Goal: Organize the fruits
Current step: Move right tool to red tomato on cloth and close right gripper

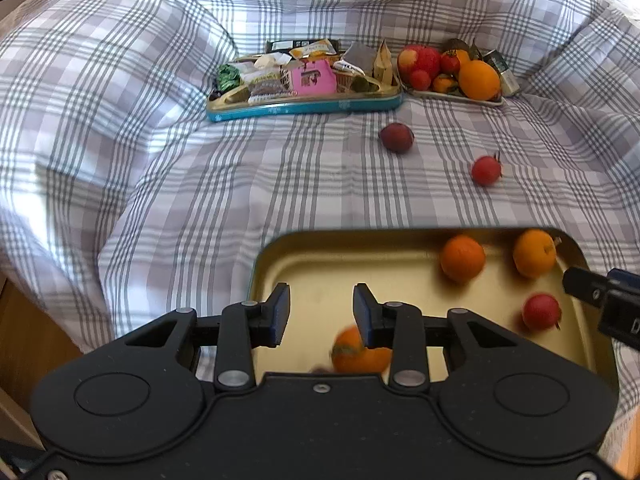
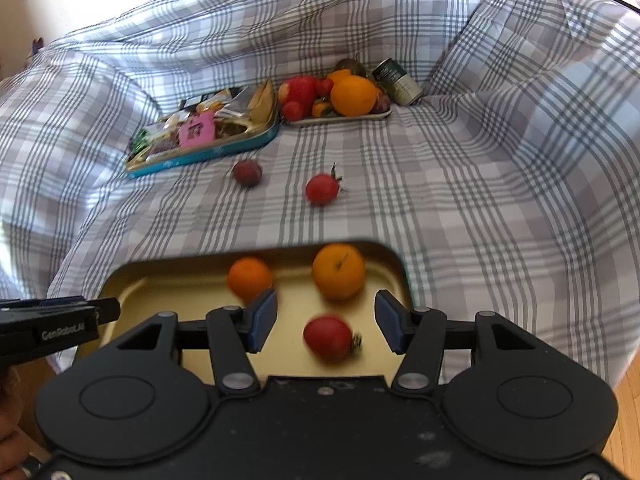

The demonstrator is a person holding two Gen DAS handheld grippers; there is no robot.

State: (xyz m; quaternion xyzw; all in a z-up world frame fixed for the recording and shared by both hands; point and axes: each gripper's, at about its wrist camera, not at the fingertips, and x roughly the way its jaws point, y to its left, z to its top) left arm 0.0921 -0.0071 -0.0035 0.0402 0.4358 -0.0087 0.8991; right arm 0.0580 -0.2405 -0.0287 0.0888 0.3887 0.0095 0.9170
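Observation:
A gold tin tray [image 1: 328, 268] [image 2: 180, 284] lies on the checked cloth close in front. It holds two oranges [image 1: 462, 258] [image 1: 534, 252], a red fruit [image 1: 541, 312] and a blurred orange fruit [image 1: 358, 354] under my left gripper [image 1: 321, 312], which is open above the tray. My right gripper [image 2: 326, 322] is open over the blurred red fruit [image 2: 329, 338], with the oranges [image 2: 250, 278] [image 2: 338, 270] just beyond. A dark red fruit [image 1: 396, 137] [image 2: 247, 173] and a red fruit [image 1: 485, 171] [image 2: 321, 189] lie loose on the cloth.
At the back, a teal tin [image 1: 304, 106] [image 2: 204, 152] is full of snack packets. Beside it a white plate [image 1: 452, 96] [image 2: 340, 120] holds piled fruit, with a dark can [image 2: 398, 80] behind. The cloth rises in folds on all sides.

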